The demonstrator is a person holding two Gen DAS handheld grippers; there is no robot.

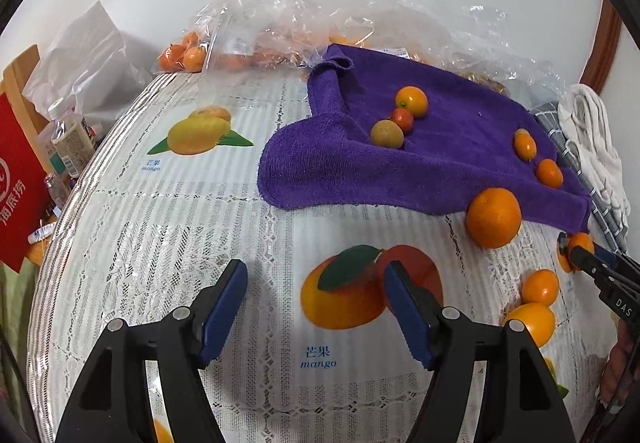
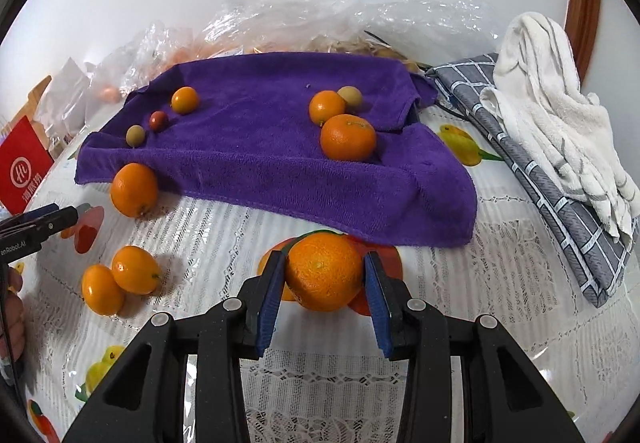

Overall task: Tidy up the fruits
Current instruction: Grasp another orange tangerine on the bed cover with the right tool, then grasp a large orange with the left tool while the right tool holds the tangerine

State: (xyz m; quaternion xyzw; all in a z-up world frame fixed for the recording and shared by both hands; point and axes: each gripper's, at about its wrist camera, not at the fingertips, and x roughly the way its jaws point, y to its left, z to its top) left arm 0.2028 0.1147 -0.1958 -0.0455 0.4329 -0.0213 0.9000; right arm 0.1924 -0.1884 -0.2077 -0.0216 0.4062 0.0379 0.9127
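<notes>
A purple towel (image 2: pixel 280 163) lies on the table with several small fruits on it: a mandarin (image 2: pixel 348 137), kumquats (image 2: pixel 185 99), a red fruit (image 2: pixel 158 120) and a longan (image 2: pixel 135 135). My right gripper (image 2: pixel 324 275) is shut on a mandarin (image 2: pixel 323 277) just in front of the towel; it also shows in the left wrist view (image 1: pixel 576 255). My left gripper (image 1: pixel 316 283) is open and empty above the tablecloth. Another mandarin (image 1: pixel 494 217) sits at the towel's edge, two kumquats (image 2: pixel 120 279) lie beside it.
Clear plastic bags (image 1: pixel 280 23) with more fruit lie behind the towel. A grey checked cloth (image 2: pixel 540 171) and a white towel (image 2: pixel 560 115) lie at the right. A red box (image 1: pixel 20 179) and bottles (image 1: pixel 68 139) stand at the left edge.
</notes>
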